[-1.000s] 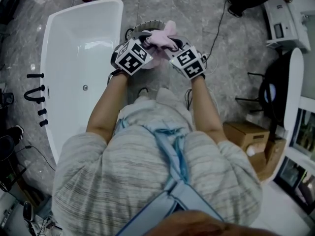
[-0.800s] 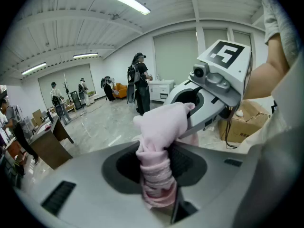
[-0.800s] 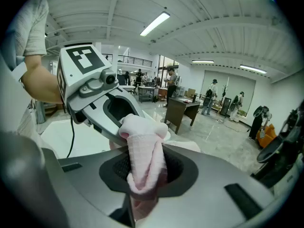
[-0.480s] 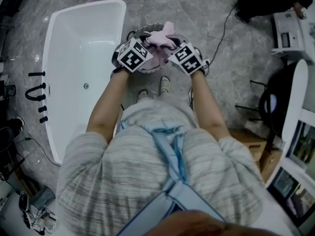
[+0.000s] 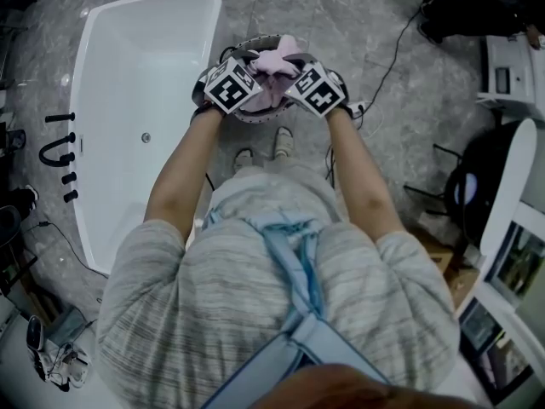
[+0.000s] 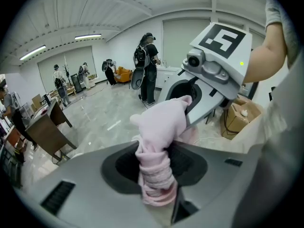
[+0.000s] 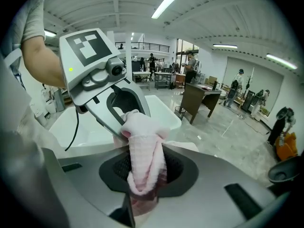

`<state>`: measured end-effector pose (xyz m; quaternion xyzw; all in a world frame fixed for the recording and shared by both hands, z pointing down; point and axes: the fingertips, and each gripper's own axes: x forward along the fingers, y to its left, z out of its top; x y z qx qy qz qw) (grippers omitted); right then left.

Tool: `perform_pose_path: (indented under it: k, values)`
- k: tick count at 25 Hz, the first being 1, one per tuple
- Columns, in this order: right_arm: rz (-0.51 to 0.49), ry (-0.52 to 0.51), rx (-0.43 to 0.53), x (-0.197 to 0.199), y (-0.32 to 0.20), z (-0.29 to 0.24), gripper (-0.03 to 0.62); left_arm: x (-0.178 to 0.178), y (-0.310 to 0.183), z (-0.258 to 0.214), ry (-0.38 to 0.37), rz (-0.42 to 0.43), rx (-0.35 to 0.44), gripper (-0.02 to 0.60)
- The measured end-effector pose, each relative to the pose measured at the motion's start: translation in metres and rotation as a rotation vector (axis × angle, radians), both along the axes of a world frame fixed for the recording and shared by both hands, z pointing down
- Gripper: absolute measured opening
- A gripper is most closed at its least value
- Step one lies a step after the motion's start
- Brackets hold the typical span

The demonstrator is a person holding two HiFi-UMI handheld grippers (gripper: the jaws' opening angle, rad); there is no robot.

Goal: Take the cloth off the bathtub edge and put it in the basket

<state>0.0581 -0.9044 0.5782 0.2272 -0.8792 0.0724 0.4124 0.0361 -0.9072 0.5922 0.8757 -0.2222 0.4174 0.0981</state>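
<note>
Clamped on the pink cloth (image 5: 274,61) from both sides: left gripper (image 5: 256,77) and right gripper (image 5: 293,76), jaws narrowed tight around bunched fabric. Held right above the basket (image 5: 253,118).

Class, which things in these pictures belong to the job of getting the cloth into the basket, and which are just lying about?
Belong to the job:
- pink cloth, clamped by the left gripper and the right gripper
- basket below the cloth
- bathtub

Just lying about:
- black tap fittings beside the bathtub
- floor cable
- cardboard box
</note>
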Motion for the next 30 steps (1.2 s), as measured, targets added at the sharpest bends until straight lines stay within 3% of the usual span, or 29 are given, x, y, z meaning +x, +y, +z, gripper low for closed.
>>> perform_pose_path:
  k: [16,23,30]
  values:
    - [-0.042,0.115,-0.021,-0.013,-0.012,0.023,0.094,-0.019,-0.016,0.027,-0.070,-0.063,-0.032,0.184]
    - [-0.011,0.082,-0.053,-0.016,-0.022,0.020,0.095,-0.026,-0.027,0.025,-0.086,-0.050,-0.010,0.206]
    - [0.000,0.071,-0.058,-0.018,-0.026,0.010,0.099,-0.021,-0.034,0.017,-0.048,-0.059,-0.005,0.206]
